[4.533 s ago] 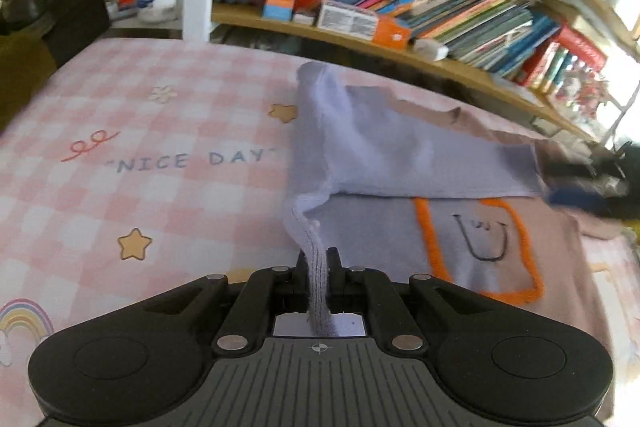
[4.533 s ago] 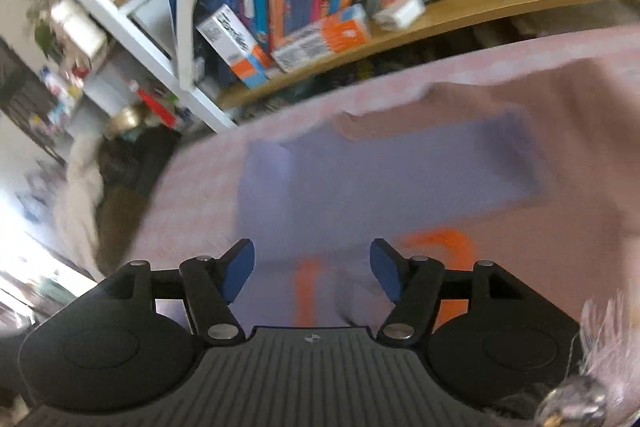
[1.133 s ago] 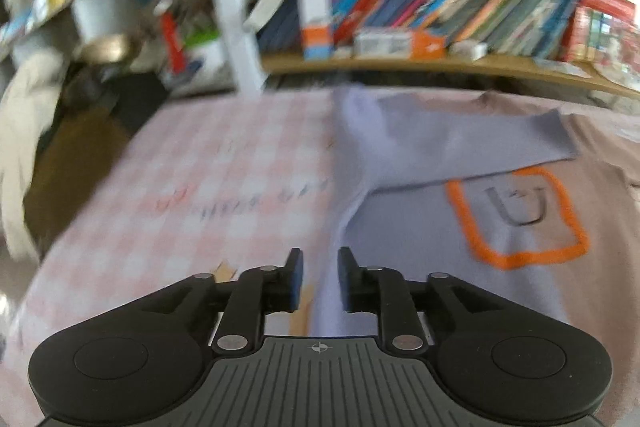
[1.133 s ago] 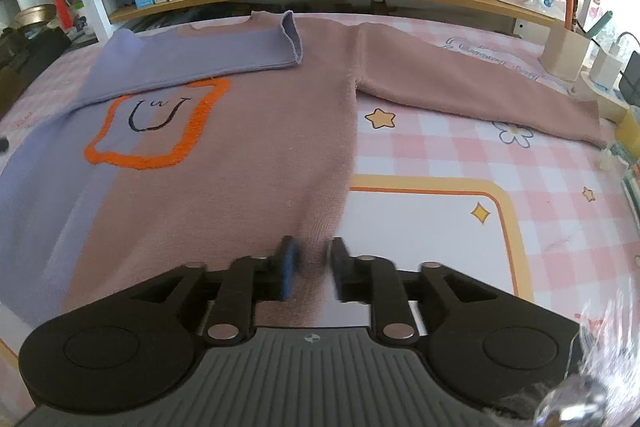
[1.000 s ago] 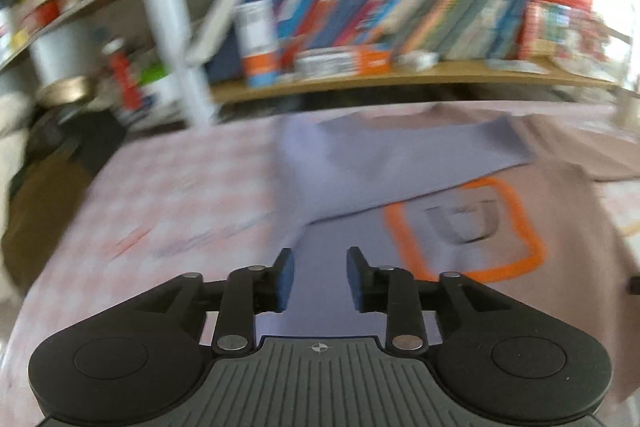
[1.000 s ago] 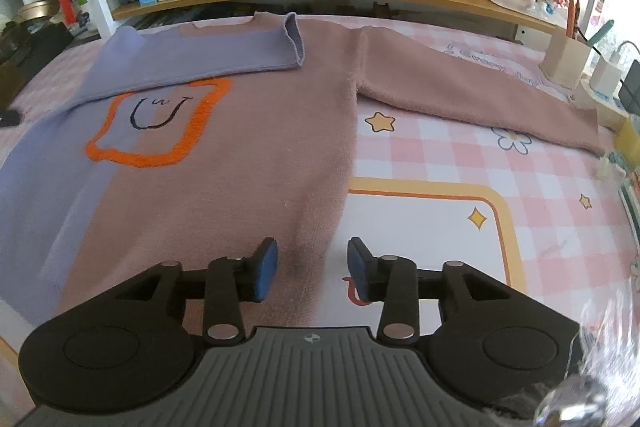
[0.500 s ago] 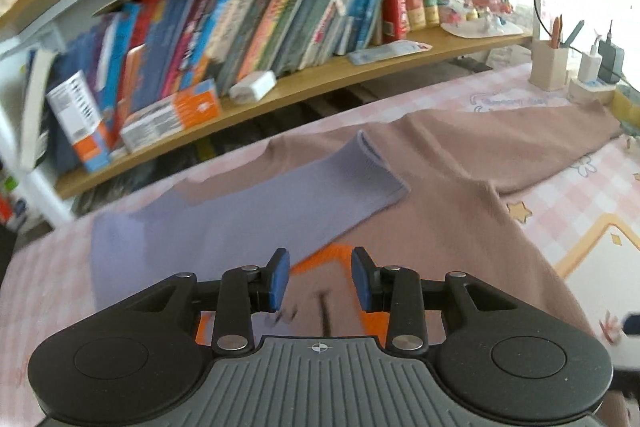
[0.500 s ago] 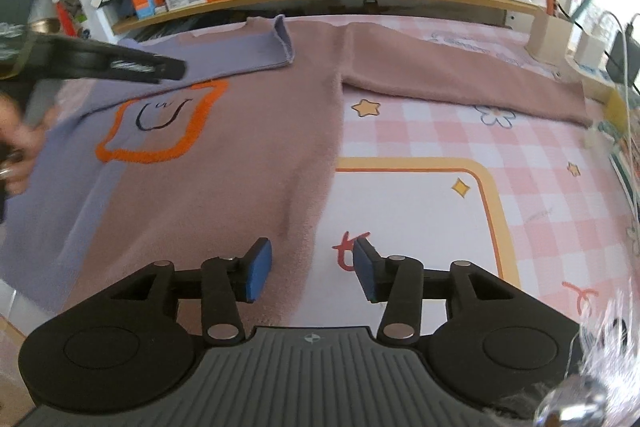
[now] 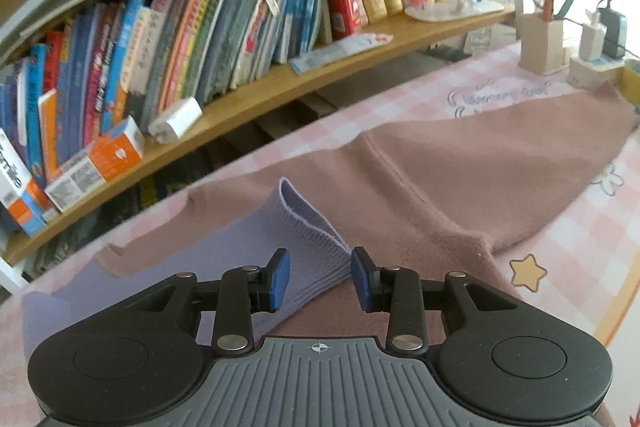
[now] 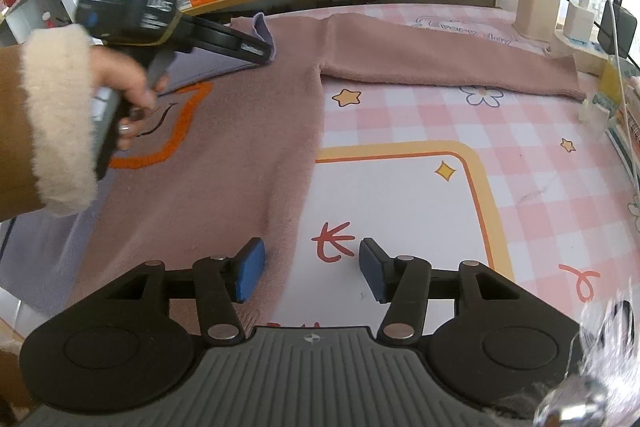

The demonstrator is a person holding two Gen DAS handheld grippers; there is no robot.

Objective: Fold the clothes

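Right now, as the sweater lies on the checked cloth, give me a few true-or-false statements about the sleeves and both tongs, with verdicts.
1. The lilac sleeve lies folded across the sweater's chest. True.
2. The brown sleeve is folded in too. False: it lies stretched out sideways on the checked cloth.
3. The left tongs clamp the lilac cuff. False: the pads stand apart, pressing nothing.
4. The right tongs are open over the sweater's side edge. True; the jaws have just been opening.
5. The orange outline sits on the brown sleeve. False: it is on the chest.
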